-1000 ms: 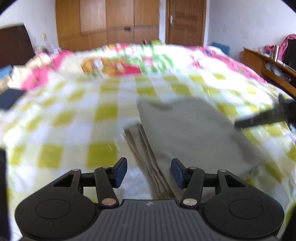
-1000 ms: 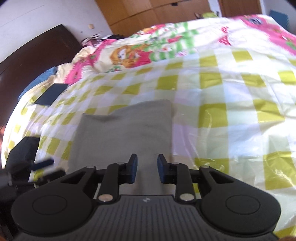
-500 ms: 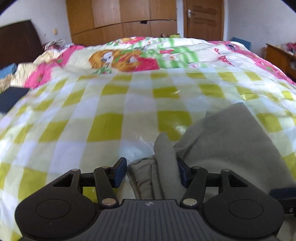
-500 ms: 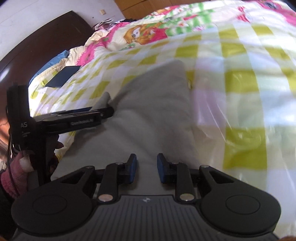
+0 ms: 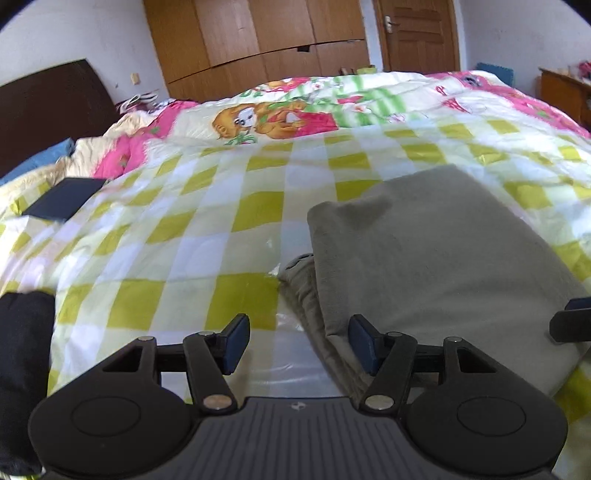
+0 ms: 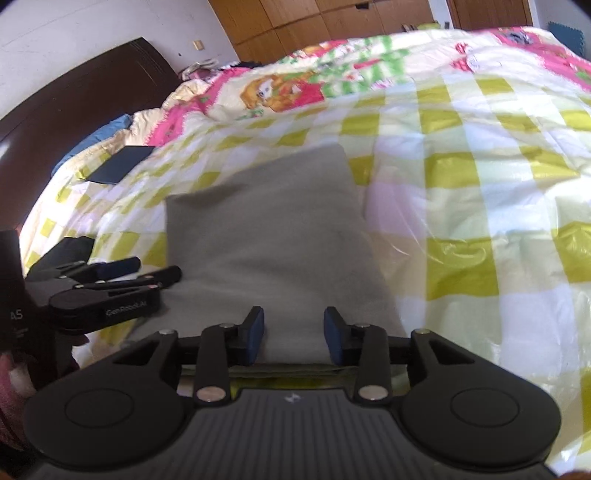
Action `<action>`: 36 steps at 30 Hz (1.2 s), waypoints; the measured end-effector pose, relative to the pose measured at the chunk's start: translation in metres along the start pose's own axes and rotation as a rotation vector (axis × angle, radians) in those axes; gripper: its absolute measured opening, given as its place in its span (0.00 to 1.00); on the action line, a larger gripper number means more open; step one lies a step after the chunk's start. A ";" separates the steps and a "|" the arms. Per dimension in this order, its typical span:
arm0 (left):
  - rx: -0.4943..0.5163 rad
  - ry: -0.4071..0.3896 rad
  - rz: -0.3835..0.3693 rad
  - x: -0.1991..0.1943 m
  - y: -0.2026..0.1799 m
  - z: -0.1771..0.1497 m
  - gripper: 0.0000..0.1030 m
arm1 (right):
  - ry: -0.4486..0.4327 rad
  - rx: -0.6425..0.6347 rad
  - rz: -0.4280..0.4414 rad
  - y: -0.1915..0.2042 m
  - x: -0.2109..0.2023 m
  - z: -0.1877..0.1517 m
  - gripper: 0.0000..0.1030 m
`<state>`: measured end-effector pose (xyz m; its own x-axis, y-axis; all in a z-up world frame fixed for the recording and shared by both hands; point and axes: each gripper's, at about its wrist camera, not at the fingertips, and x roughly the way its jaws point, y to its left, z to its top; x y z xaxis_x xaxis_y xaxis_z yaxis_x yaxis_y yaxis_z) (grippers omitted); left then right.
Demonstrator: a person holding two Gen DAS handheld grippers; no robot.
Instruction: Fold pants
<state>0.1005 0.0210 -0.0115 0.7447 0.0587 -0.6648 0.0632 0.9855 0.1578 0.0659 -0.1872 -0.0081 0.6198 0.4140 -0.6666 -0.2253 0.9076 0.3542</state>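
The grey pants (image 5: 424,251) lie folded in a flat stack on the yellow-checked bedspread (image 5: 166,229). My left gripper (image 5: 299,343) is open and empty at the stack's near left edge, its right finger against the cloth. My right gripper (image 6: 293,339) is open and empty over the near end of the pants (image 6: 273,236). The left gripper also shows in the right wrist view (image 6: 122,273), at the stack's left side. The right gripper's tip shows at the right edge of the left wrist view (image 5: 570,325).
A dark flat object (image 5: 62,199) lies on the bed at far left. A black cloth bundle (image 5: 22,354) sits at the near left. A dark headboard (image 5: 48,107), wooden wardrobes (image 5: 258,40) and a door (image 5: 417,33) stand behind the bed.
The left gripper has let go of the pants fold and drawn back to the left. The right gripper's jaws have opened wider. The pants now lie flat.
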 end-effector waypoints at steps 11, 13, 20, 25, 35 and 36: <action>0.076 0.022 -0.040 -0.034 -0.019 -0.029 0.71 | 0.070 -0.024 -0.048 0.026 0.007 -0.019 0.39; 0.058 0.019 -0.062 -0.044 -0.017 -0.029 0.71 | 0.050 -0.026 -0.037 0.032 -0.005 -0.020 0.38; 0.019 0.029 -0.114 -0.073 -0.016 -0.037 0.70 | 0.005 0.003 -0.051 0.038 -0.029 -0.031 0.39; 0.014 0.036 -0.136 -0.088 -0.018 -0.046 0.71 | -0.003 0.040 -0.062 0.037 -0.037 -0.039 0.39; -0.003 0.037 -0.150 -0.099 -0.022 -0.053 0.76 | -0.008 0.057 -0.062 0.040 -0.045 -0.054 0.39; -0.006 0.036 -0.148 -0.099 -0.022 -0.053 0.77 | -0.007 0.058 -0.061 0.040 -0.045 -0.055 0.39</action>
<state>-0.0099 0.0021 0.0125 0.7032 -0.0816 -0.7063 0.1666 0.9847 0.0521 -0.0122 -0.1661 -0.0003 0.6364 0.3570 -0.6837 -0.1426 0.9256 0.3505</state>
